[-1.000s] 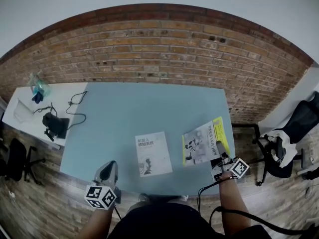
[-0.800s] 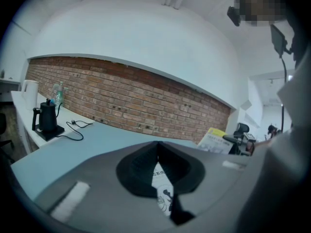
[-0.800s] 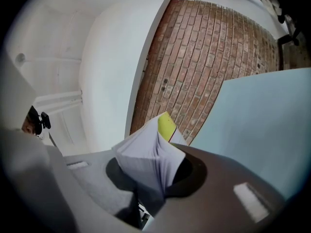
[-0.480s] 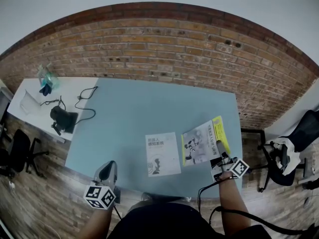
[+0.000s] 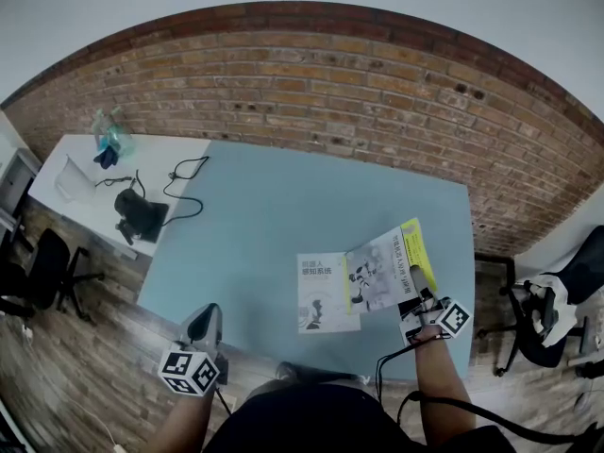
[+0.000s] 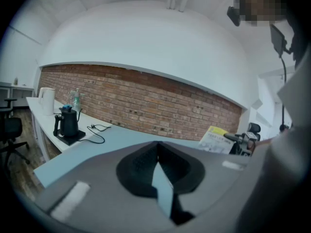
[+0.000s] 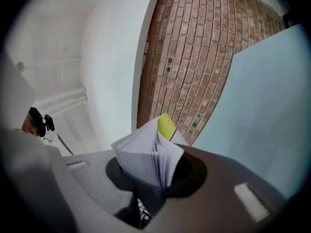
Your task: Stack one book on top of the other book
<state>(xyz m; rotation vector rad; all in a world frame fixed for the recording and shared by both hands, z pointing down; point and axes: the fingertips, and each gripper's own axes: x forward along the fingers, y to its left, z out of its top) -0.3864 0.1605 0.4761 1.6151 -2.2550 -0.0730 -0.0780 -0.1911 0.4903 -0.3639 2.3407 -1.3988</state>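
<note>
In the head view the right tongs (image 5: pixel 416 302) grip the yellow book (image 5: pixel 389 270) by its near corner, and its left edge just overlaps the right edge of the white book (image 5: pixel 325 293), which lies flat on the worktop (image 5: pixel 283 206) near the front edge. The stack looks partly begun: the yellow book has yet to be brought squarely over the white one, lowered and let go. The left tongs (image 5: pixel 203 327) hang off the worktop's front left corner, well apart from both books. A kettle (image 5: pixel 139 214) and cable (image 5: pixel 184 171) sit on a side table (image 5: pixel 66 159) far to the left, and a chair (image 5: pixel 552 310) stands at the right; nothing lies in the path. In the left gripper view the tongs are closed tip to tip with nothing between them, and the yellow book shows raised and tilted at the right. In the right gripper view fanned pages fill the tongs' gap, pressed from both sides, with a yellow cover corner above and bare worktop beyond.
</note>
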